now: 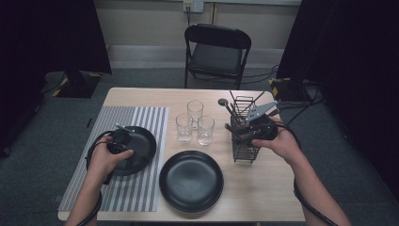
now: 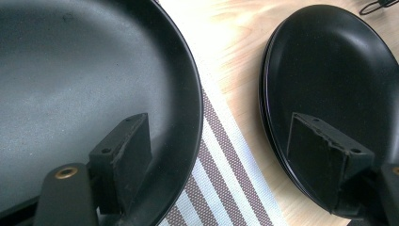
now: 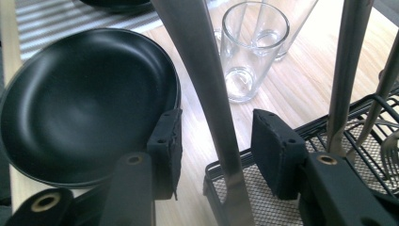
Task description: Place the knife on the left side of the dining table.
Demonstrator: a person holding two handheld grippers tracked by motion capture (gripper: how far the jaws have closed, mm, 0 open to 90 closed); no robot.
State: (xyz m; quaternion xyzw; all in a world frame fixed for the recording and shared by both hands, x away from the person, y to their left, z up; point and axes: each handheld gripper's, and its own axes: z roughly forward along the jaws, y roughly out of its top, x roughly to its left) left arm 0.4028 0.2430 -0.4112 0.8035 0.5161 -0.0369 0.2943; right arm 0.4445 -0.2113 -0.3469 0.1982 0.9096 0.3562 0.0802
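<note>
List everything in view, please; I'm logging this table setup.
plates: 2, black, one on the mat, one on bare table
mat: 1, striped grey-white, table's left
glasses: 3, clear, table's middle
caddy: 1, black wire, table's right
utensils: several, metal, standing in the caddy
table: 1, light wood
chair: 1, black, behind the table
left gripper: 1, black, open over the mat plate's rim
right gripper: 1, black, open around a utensil handle

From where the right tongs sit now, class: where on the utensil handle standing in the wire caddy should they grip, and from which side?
Grip the bare handle above the wire caddy rim, tongs level, pads on its flat faces. It stands near upright between the open pads.
</note>
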